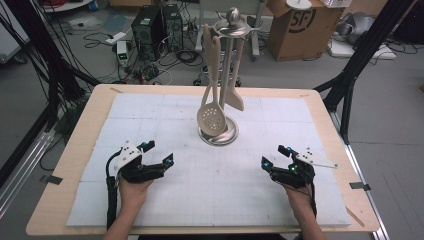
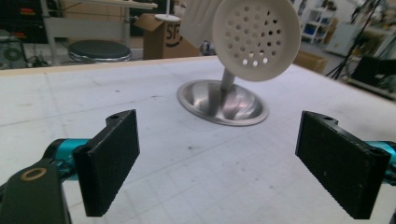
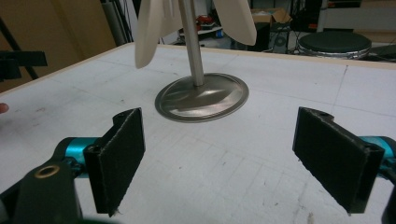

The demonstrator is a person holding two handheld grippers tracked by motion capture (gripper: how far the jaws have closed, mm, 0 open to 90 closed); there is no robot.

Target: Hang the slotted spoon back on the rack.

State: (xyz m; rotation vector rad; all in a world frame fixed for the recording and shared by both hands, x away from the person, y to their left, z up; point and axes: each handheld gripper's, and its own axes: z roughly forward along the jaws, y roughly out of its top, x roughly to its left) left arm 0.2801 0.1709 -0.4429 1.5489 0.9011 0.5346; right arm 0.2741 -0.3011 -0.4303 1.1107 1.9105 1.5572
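A metal utensil stand (image 1: 227,65) rises from a round steel base (image 1: 218,135) at the middle of the white mat. A cream slotted spoon (image 1: 210,118) and a cream spatula (image 1: 235,95) hang from its top ring. My left gripper (image 1: 157,153) rests low on the mat at the front left, open, with nothing between its jaws. My right gripper (image 1: 274,156) sits at the front right, also open and empty. In the left gripper view the perforated spoon bowl (image 2: 256,37) hangs above the base (image 2: 223,101). The right gripper view faces the pole (image 3: 192,42) and base (image 3: 201,97).
The white mat (image 1: 215,200) covers a wooden table (image 1: 80,135). Black frame legs (image 1: 360,55) stand at both far corners. Beyond the table the floor holds computer cases (image 1: 150,30), cables and a cardboard box (image 1: 300,25).
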